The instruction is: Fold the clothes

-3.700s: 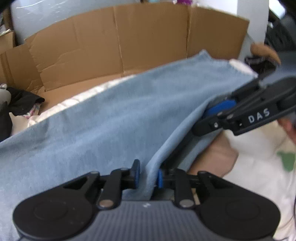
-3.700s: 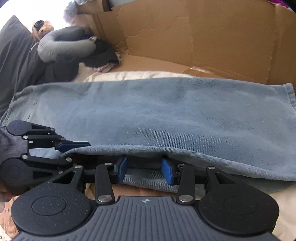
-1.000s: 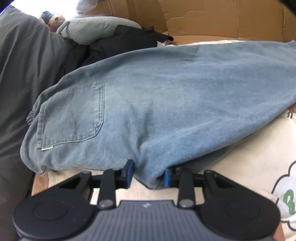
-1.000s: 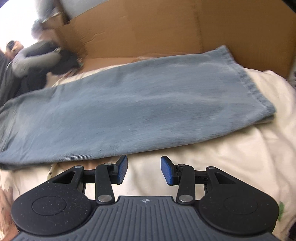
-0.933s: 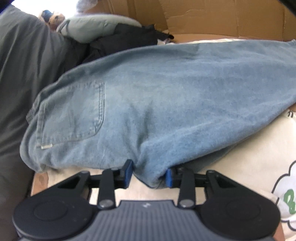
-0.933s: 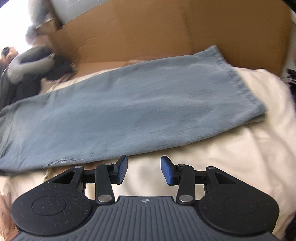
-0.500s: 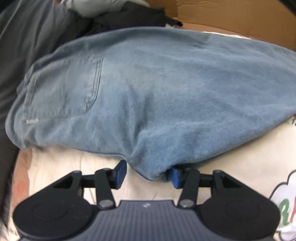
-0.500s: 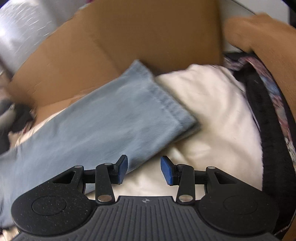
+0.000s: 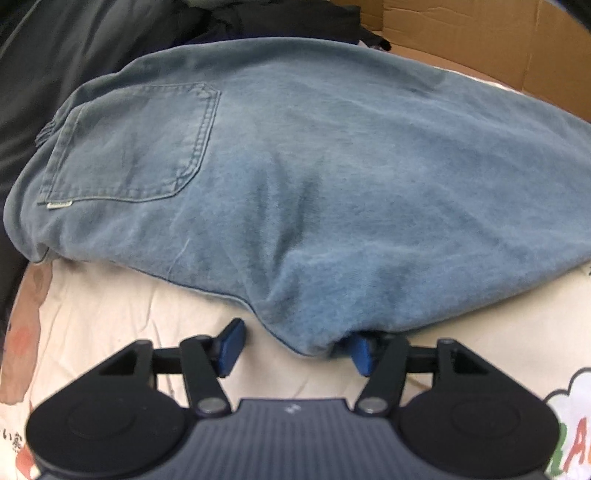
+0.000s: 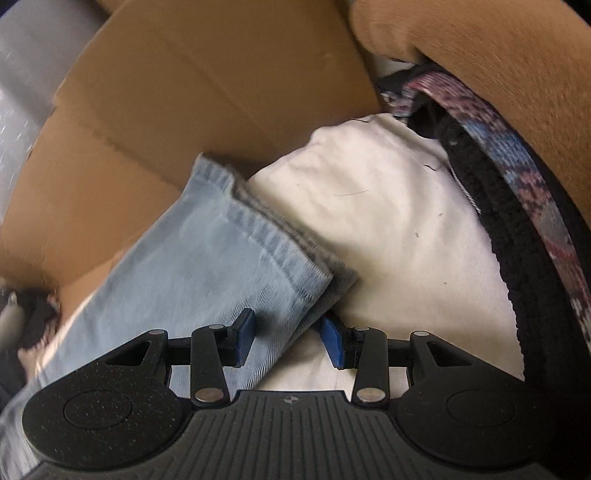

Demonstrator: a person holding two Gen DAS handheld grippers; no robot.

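Note:
Light blue jeans (image 9: 332, 166) lie folded lengthwise on a cream cover (image 9: 110, 314), with a back pocket (image 9: 136, 144) showing at the left. My left gripper (image 9: 295, 349) sits at their near edge and its jaws are opening. A bulge of the denim fold lies between them; the left pad is clear of it and the right pad is at its side. In the right wrist view the jeans leg (image 10: 207, 266) ends in a stitched hem (image 10: 266, 229). My right gripper (image 10: 288, 341) stands open over the leg's near edge, just short of the hem.
A cardboard wall (image 10: 184, 92) stands behind the jeans. Dark clothes (image 9: 277, 18) are heaped at the far left. A person's arm (image 10: 480, 55) and a black patterned knit garment (image 10: 517, 192) fill the right side. The cream cover (image 10: 388, 221) has cartoon prints.
My left jaws have widened and let go of the denim fold. My right gripper has swung along the leg to its hem end and rolled, staying open.

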